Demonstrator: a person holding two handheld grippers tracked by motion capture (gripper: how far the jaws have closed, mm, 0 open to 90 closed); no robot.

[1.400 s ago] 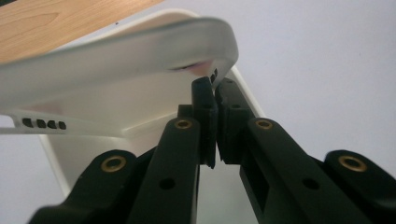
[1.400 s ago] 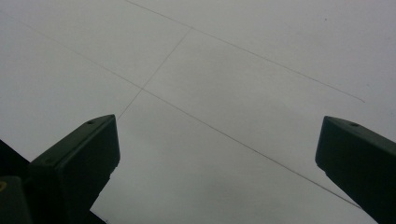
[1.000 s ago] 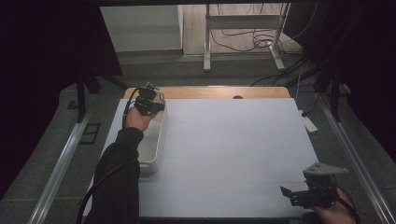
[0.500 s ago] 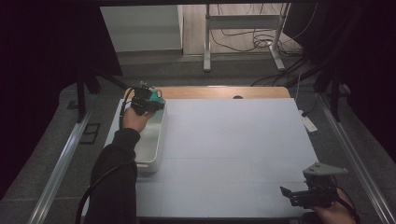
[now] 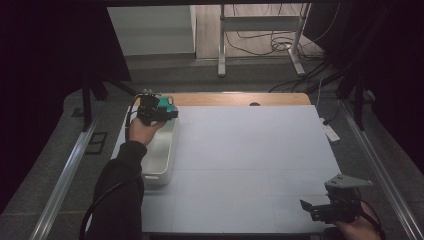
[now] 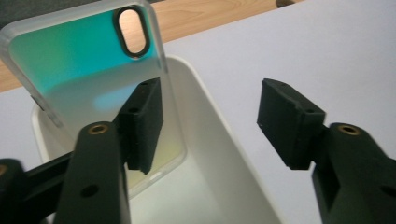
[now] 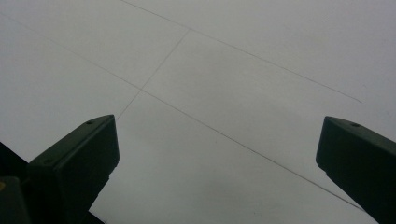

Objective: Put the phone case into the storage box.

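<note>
A translucent phone case (image 6: 84,51), teal fading to clear with an oval camera hole, hangs tilted over the far end of a white bin (image 6: 224,154). My left gripper (image 6: 210,107) has just been opening. The case lies by its left pad (image 6: 142,121), and the other pad stands well clear of it, so nothing is pressed between them. In the high view the left gripper (image 5: 155,110) hovers over the bin's (image 5: 160,172) far end, with the teal case (image 5: 169,104) at its tip. My right gripper (image 5: 312,207) rests near the table's front right corner. Its jaws (image 7: 219,135) are wide apart over bare white tabletop.
The white table sheet (image 5: 250,160) spreads between the two hands, with a wooden strip (image 5: 235,98) along its far edge. Metal rails run along both sides. A stand with cables (image 5: 260,40) is on the floor beyond the table.
The left hand has shifted slightly over the bin's far end, and the teal case has come into sight at its gripper's tip. The right hand has stayed put.
</note>
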